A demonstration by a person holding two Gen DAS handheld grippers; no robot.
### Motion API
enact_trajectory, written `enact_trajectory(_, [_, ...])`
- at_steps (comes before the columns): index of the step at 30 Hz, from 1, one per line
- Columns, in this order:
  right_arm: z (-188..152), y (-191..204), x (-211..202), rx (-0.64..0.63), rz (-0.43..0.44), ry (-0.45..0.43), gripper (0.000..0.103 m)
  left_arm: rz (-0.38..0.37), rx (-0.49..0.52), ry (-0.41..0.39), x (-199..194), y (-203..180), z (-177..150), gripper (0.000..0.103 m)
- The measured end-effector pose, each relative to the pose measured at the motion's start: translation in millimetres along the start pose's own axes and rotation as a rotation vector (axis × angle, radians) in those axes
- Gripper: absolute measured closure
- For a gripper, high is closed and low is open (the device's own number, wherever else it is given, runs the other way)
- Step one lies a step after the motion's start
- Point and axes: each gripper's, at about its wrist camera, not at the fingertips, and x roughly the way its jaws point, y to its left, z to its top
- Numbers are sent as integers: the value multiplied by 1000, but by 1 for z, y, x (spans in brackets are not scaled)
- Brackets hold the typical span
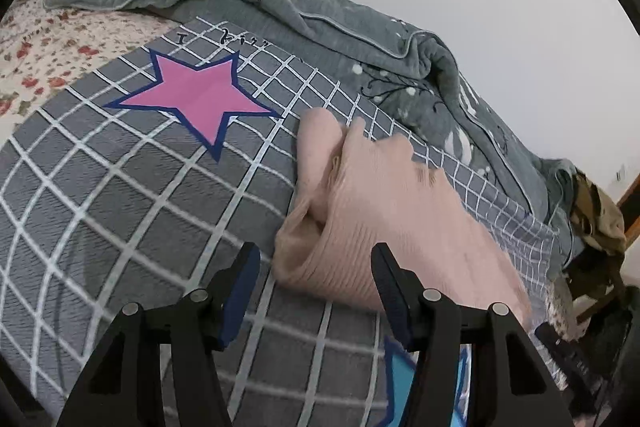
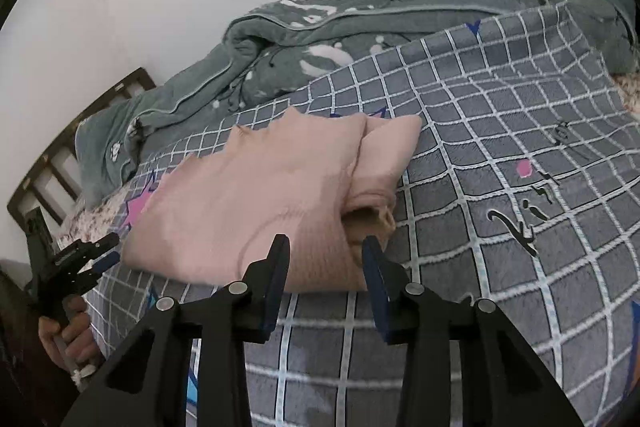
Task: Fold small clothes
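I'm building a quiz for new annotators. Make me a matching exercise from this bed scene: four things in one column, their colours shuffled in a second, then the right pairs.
Things:
1. folded garment
2. large star
3. quilt
4. checked blanket

Colours:
A. grey with white grid lines
B. pale pink
C. grey-green with white and black motifs
D. bright pink with a dark blue outline

Pairs: 1-B, 2-D, 3-C, 4-A
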Motion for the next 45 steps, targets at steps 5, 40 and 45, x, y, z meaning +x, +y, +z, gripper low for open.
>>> enact_trajectory(5, [-6,1,-6,0,3,4,65,-6,56,-19,-6,2,-3,53])
enact_trajectory(40, [-4,-12,15,32,21,12,81,-48,58,15,6,0,-2,83])
enact_trajectory(45, [3,-11,6,44,19,-53,61,-71,72,4,14,-4,2,48])
